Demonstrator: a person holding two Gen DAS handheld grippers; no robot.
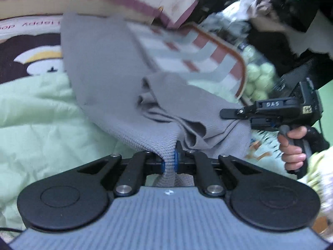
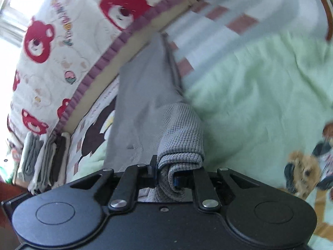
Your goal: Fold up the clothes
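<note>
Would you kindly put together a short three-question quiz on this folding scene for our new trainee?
1. True or false: the left gripper is shut on the grey garment.
2. Multiple choice: what does the right gripper hold? A) a bunched edge of the grey garment B) a pillow corner C) nothing
3. Fill in: beneath the garment lies a light ____ quilt.

Key:
1. True; ribbed fabric is pinched between its fingers.
2. A
3. green
</note>
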